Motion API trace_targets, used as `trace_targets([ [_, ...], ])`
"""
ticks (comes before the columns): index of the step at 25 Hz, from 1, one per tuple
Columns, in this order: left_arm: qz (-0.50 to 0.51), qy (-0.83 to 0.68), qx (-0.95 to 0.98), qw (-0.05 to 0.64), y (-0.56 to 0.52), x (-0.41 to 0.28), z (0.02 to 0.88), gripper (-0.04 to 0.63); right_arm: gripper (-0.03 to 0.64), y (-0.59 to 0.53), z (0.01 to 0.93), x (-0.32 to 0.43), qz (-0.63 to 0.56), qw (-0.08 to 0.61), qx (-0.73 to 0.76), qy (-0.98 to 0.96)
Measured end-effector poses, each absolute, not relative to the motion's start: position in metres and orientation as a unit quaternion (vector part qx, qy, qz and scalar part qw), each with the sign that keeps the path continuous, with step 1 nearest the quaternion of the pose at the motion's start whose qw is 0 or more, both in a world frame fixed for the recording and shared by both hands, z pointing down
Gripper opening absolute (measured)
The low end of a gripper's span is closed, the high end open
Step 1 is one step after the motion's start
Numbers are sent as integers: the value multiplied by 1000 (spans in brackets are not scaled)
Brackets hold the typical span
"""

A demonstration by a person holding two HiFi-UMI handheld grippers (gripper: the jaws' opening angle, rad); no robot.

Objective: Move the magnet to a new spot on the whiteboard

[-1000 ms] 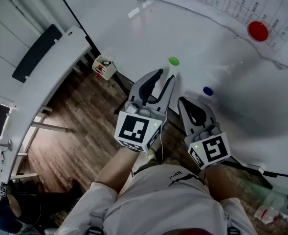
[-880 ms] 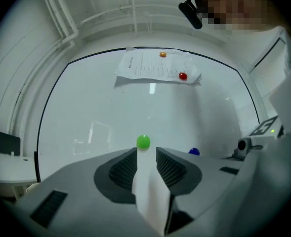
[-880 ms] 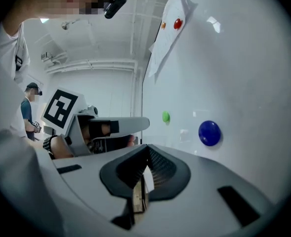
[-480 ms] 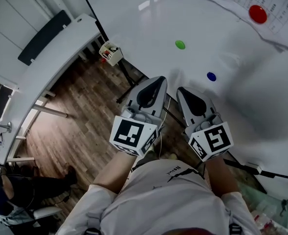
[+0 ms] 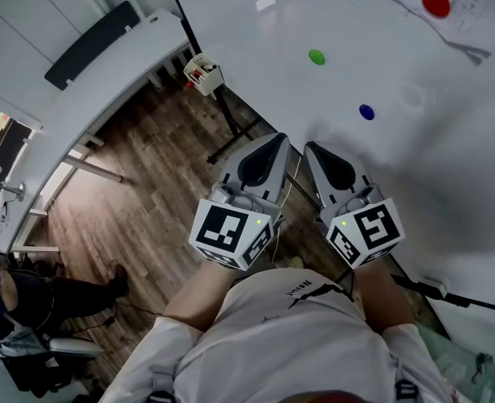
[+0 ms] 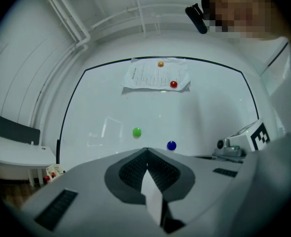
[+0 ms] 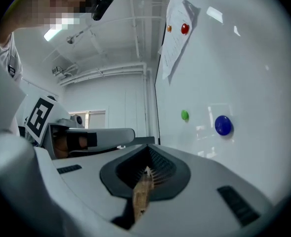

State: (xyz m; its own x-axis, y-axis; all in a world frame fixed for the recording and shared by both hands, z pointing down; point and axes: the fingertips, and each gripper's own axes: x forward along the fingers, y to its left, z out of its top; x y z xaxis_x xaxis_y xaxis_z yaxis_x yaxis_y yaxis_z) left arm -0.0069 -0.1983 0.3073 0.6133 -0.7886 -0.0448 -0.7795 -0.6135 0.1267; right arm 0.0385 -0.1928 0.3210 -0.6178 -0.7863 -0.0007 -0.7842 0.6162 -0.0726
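A small green magnet point(image 5: 316, 57) sticks to the whiteboard point(image 5: 264, 32), with a blue magnet point(image 5: 365, 112) lower right of it. A red magnet point(image 5: 435, 2) pins a printed sheet point(image 5: 474, 23) at the top. My left gripper point(image 5: 276, 139) is shut and empty, held back from the board and well below the green magnet. My right gripper point(image 5: 315, 147) sits beside it, also shut and empty. In the left gripper view the green magnet point(image 6: 137, 132) and blue magnet point(image 6: 171, 145) show just beyond the closed jaws. The right gripper view shows the green magnet point(image 7: 185, 115) and blue magnet point(image 7: 223, 125).
A small box of markers point(image 5: 203, 74) hangs at the board's lower left corner. The board's stand legs point(image 5: 230, 137) stand on the wooden floor point(image 5: 138, 217). A white ledge point(image 5: 87, 99) runs along the left. A person point(image 5: 28, 309) sits at lower left.
The left gripper's jaws were open just below the green magnet and have closed on nothing. Both grippers have drawn back from the board; the green magnet stays on it.
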Motion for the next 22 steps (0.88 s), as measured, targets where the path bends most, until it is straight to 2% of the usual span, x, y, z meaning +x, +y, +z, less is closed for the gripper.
trace_targets([
  [22,-48,-454,889,45,-183,0,306,12,14,-183,322,46,-42,17,-420,906],
])
